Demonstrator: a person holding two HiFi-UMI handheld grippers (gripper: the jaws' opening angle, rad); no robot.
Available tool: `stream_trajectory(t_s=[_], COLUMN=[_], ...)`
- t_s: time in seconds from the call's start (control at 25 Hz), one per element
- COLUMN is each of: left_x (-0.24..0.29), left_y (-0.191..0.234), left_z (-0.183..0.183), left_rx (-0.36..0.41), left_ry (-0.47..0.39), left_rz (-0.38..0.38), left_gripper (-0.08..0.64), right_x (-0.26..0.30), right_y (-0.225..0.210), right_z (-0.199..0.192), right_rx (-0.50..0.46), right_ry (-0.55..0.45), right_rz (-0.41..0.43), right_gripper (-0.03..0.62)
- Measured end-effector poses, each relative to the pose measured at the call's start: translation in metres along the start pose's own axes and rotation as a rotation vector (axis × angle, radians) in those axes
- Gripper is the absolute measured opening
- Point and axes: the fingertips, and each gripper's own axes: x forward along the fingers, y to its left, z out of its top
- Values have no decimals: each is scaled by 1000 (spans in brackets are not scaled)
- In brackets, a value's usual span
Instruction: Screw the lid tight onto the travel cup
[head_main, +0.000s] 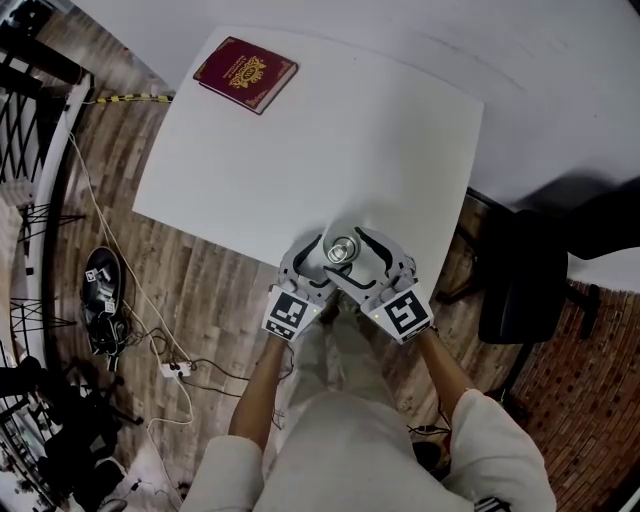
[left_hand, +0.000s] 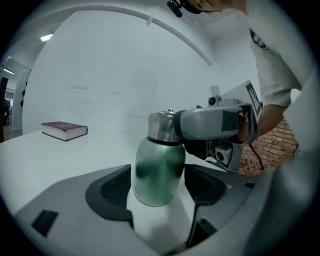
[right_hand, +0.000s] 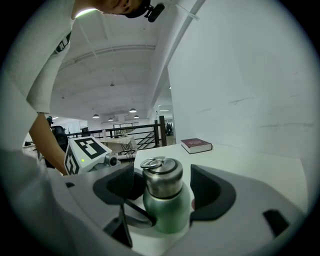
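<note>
Now the travel cup stands upright near the lower edge of the white table, in the lower middle of the head view, well apart from the red book at the upper left; both tongs are around it, one from each side. My left gripper is released, its jaws wide on both sides of the green body, and I see no firm pressing of the pads on it; my right gripper is also released, its jaws to either side of the steel lid with a small gap on each side. The lid sits on the cup already, so I judge that the tightening itself is not yet done. To do it well I would first clench the left jaws low on the body, so the cup cannot spin or tip off the near edge; then close the right pads squarely on the lid's wall, below the ring on top; then turn about the cup's own axis, not sideways. The smooth metal may slip, so the grip must be firm before any turn.
</note>
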Motion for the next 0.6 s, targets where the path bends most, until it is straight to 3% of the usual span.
stream_trajectory(t_s=[0.6], left_x=[6], left_y=[-1], left_z=[3], left_rx=[4], left_ry=[-24], left_rz=[-42], left_gripper=[312], right_x=[17], right_y=[2], right_z=[9], right_rx=[-45], right_ry=[-6], right_rz=[90], right_gripper=[275])
